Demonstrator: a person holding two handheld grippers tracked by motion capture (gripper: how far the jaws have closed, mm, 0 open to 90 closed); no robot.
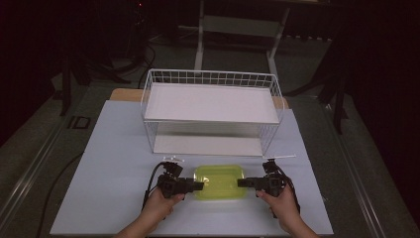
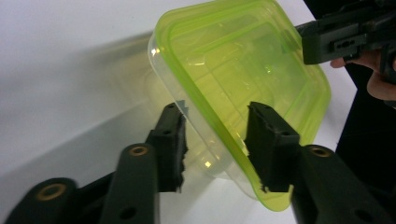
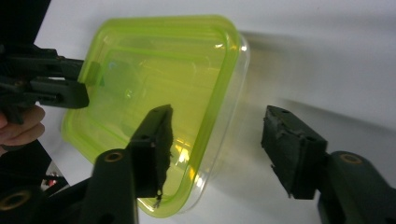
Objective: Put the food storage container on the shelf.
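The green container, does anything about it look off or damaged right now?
Nothing stands out. The green-lidded container sits flat on the table with its lid on and looks intact. The left gripper and right gripper meet its two ends, jaws open astride the rim.

One green-lidded container (image 1: 220, 182), one white wire rack (image 1: 212, 111), one table (image 1: 109, 163), two grippers: left gripper (image 1: 200, 185), right gripper (image 1: 240, 182).

A lidded green container (image 1: 221, 182) sits on the table (image 1: 114, 163), flanked by the left hand-held gripper (image 1: 197, 186) and right hand-held gripper (image 1: 242, 183); behind stands a white wire rack (image 1: 212, 106).
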